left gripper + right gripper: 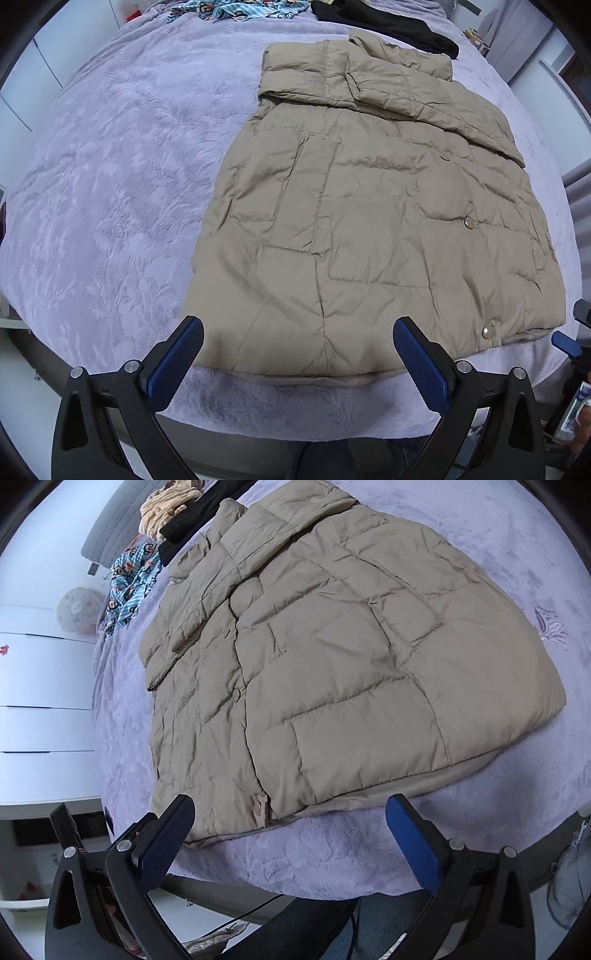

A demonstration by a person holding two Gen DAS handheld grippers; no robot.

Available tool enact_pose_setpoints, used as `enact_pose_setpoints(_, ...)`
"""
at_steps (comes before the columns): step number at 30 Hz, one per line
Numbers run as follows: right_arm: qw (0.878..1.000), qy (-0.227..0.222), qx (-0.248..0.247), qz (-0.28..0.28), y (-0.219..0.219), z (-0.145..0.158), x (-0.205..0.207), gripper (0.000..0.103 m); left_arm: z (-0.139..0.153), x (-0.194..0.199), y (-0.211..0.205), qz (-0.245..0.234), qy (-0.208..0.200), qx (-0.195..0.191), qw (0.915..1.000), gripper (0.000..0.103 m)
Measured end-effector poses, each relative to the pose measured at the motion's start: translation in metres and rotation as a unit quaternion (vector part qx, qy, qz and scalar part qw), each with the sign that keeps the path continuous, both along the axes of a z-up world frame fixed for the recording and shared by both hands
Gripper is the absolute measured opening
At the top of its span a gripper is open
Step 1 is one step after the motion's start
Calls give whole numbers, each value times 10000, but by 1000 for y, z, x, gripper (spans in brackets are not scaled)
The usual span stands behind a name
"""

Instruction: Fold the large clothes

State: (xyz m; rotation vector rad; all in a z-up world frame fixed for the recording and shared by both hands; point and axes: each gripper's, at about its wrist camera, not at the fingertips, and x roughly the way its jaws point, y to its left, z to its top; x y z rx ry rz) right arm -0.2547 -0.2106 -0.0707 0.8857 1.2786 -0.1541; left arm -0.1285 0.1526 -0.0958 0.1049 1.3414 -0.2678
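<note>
Jacket (388, 206) beige, quilted, puffy; blanket (110, 166) plush lilac.

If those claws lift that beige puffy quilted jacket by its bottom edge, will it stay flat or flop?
The beige puffy quilted jacket would probably flop and drape: its fabric is already creased and its sleeves lie folded limply across it. The puffy quilted panels suggest it is light for its bulk. The smooth, faintly shiny shell may slip between the fingers.

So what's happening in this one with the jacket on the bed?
A person holds two grippers over a tan puffer jacket spread on a lilac blanket, its sleeves already folded across the chest. The left gripper and the right gripper both stand open near the hem, gripping nothing. Other clothes lie at the bed's far end.
</note>
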Motion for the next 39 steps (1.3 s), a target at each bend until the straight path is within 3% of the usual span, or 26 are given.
enact_pose_setpoints(7,9997,18,233,91,-7,-1,-3,103,-3,-20,-1,354,48,80,9993,102)
enact_pose_setpoints(11,9997,57,211,141,-18,0,-18,103,-8,-36,-17,282,96,171,9994,102)
enact_pose_setpoints(20,9980,121,444,-428,-59,-13,-56,103,-15,-45,-15,625,282,140,9975,102)
enact_pose_setpoints(23,9973,74,480,-548,-66,-15,-61,103,-21,-42,3,897,547,-272,9941,102)
enact_pose_setpoints(26,9955,52,582,-750,-74,-20,-65,103,-24,-41,22,1288,711,-875,9852,102)
enact_pose_setpoints(32,9882,70,864,-1262,-94,-36,-79,103,-44,-39,51,1879,1097,-2093,9533,102)
enact_pose_setpoints(35,9837,52,1002,-1494,-99,-44,-83,103,-60,-35,48,1909,1355,-2417,9417,102)
enact_pose_setpoints(39,9777,-13,1190,-1730,-103,-54,-82,103,-69,-24,35,1859,1352,-2438,9422,102)
